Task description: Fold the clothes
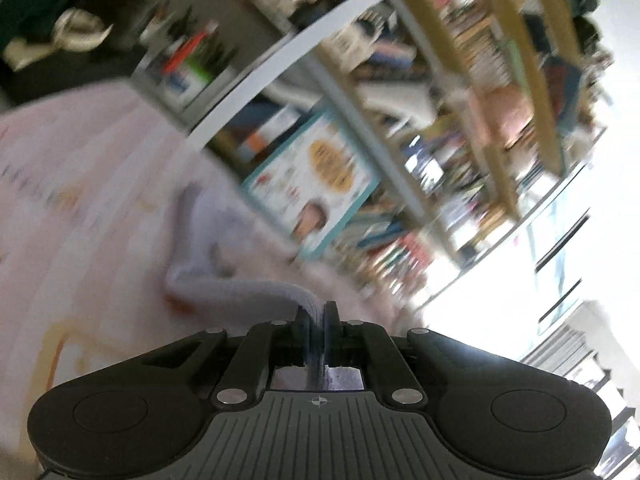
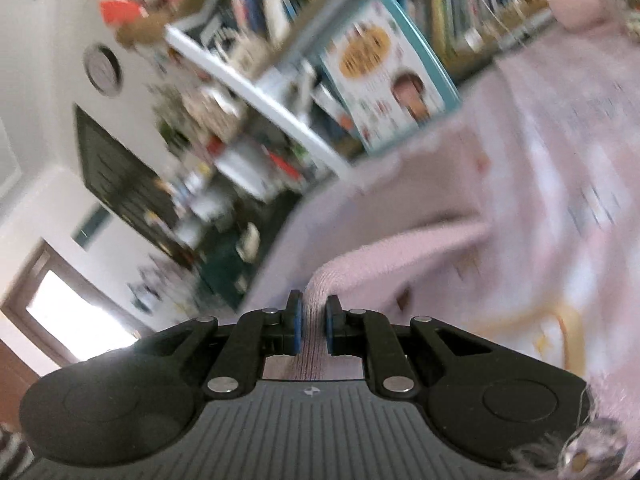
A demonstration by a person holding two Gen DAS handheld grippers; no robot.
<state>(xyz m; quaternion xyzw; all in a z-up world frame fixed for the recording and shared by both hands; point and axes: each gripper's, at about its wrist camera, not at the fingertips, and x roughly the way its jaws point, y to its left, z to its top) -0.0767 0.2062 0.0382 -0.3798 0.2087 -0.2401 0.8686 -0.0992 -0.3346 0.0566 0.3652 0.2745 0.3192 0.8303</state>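
**Two grippers, one pink garment lifted between them**

Both views are smeared by motion, so fine detail is lost. The left gripper [image 1: 319,316] has its two fingers pressed together on a bunched edge of one pale pink knitted garment [image 1: 240,292], which runs off to the left from the jaws and sags down onto the patterned pink cover [image 1: 92,184] of the bed. The right gripper [image 2: 314,316] is likewise clamped on a fold of the same garment [image 2: 384,264]; its two blue pads [image 2: 296,328] squeeze the ribbed cloth, which stretches away to the right above the cover [image 2: 580,160]. Past the far edge of the bed stands one bookshelf [image 2: 256,92] crowded with books, and one large teal-bordered picture book [image 1: 316,176] leans face-out against it. One round wall clock [image 2: 102,66] shows in the right view.
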